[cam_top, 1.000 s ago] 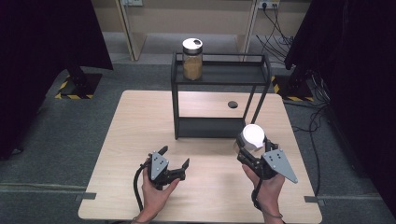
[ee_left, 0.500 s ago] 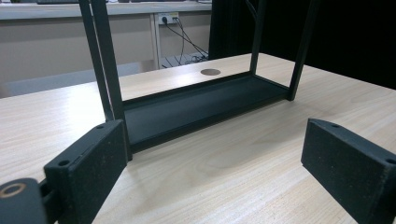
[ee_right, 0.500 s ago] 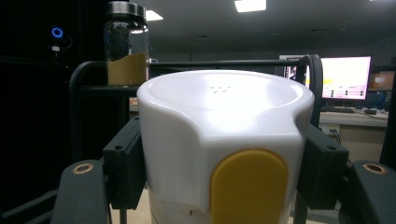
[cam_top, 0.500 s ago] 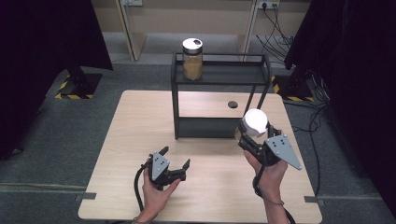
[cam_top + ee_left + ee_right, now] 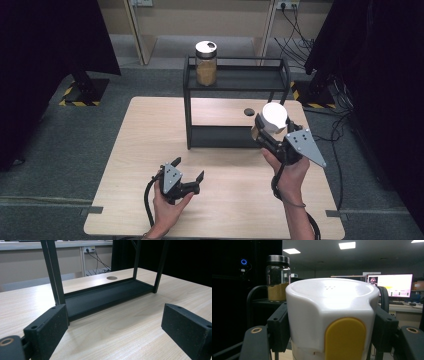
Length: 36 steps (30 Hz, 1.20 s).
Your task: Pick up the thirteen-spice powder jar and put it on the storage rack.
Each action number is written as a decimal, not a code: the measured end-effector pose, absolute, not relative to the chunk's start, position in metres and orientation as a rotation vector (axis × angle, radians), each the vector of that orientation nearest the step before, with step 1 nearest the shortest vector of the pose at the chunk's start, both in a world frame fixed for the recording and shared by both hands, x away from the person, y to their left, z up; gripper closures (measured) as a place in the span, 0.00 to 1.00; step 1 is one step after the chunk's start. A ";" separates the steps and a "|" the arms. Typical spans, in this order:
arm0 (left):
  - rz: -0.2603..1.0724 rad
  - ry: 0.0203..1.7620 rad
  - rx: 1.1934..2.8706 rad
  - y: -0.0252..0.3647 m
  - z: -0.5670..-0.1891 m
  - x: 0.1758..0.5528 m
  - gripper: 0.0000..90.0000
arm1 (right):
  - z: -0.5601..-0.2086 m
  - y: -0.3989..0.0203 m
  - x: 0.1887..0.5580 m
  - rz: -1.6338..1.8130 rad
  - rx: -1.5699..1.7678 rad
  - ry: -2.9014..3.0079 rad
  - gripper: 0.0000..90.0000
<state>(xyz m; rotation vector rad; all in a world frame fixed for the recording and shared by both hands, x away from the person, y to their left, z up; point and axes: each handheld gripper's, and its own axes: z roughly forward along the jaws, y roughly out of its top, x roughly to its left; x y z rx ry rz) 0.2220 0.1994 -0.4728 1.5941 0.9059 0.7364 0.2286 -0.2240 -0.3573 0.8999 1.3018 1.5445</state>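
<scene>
1. A white-lidded container (image 5: 274, 119) is held by the right gripper (image 5: 270, 131), whose jaws are clamped against both sides of its cap; in the right gripper view the white cap (image 5: 329, 312) with a yellow tab (image 5: 345, 338) is seen squeezed between the black pads.
2. The container is carried above the right part of the desk (image 5: 150, 150), just in front of the right end of the black shelf rack (image 5: 235, 75), clear of the desk surface.
3. The left gripper (image 5: 187, 175) is rested low near the front of the desk with its jaws spread wide and nothing between them.
4. The step in hand is judged to be the carrying of the container toward the rack, where a glass jar (image 5: 206, 62) with a metal lid and tan contents already stands on the top shelf.
5. For the next move, the container would need to be lifted above the top rail and set down upright beside the jar, clear of it.
6. No brand, label or readable writing can be made out on the container or jar; small embossed marks on the cap are too faint to be read.
</scene>
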 end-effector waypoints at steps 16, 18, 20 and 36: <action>0.734 0.902 1.594 0.199 -0.473 0.222 0.07 | -0.325 -0.228 0.242 1.552 0.917 1.277 0.34; 0.733 0.903 1.592 0.199 -0.473 0.222 0.07 | -0.321 -0.228 0.243 1.550 0.917 1.274 0.34; 0.733 0.904 1.589 0.199 -0.473 0.222 0.07 | -0.319 -0.228 0.244 1.550 0.916 1.274 0.34; 0.731 0.903 1.592 0.199 -0.473 0.222 0.07 | -0.297 -0.226 0.260 1.535 0.937 1.279 0.34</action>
